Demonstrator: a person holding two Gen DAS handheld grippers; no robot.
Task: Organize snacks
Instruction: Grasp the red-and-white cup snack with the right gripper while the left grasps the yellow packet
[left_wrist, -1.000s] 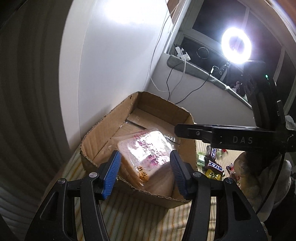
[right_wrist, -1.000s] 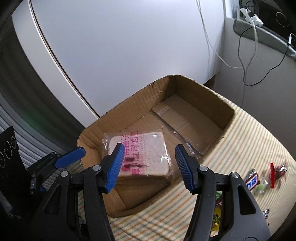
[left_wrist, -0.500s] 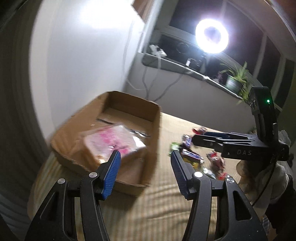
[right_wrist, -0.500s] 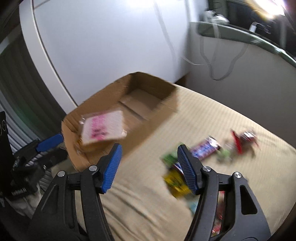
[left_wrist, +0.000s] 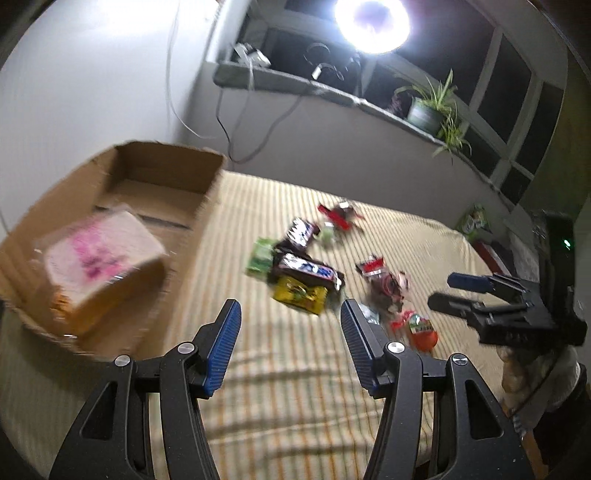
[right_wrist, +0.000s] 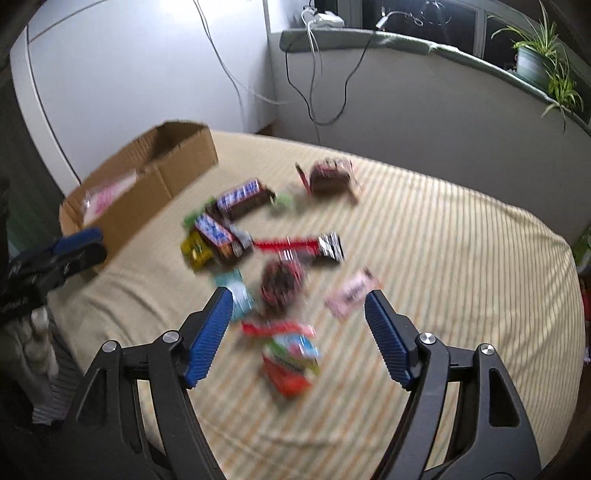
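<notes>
Left wrist view: at far left we see the cardboard box (left_wrist: 162, 173) with a pink-printed bread pack (left_wrist: 99, 254) inside. Our left gripper (left_wrist: 290, 345) tilts downward, half open, empty. Right of centre lie scattered snacks (left_wrist: 306, 273). Our right gripper (right_wrist: 297, 338), just widened, hangs empty over them.

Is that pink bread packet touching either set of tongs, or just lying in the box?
Apart. The left wrist view shows the bread packet lying in the cardboard box, with striped cloth between it and the open, empty left tongs.
</notes>
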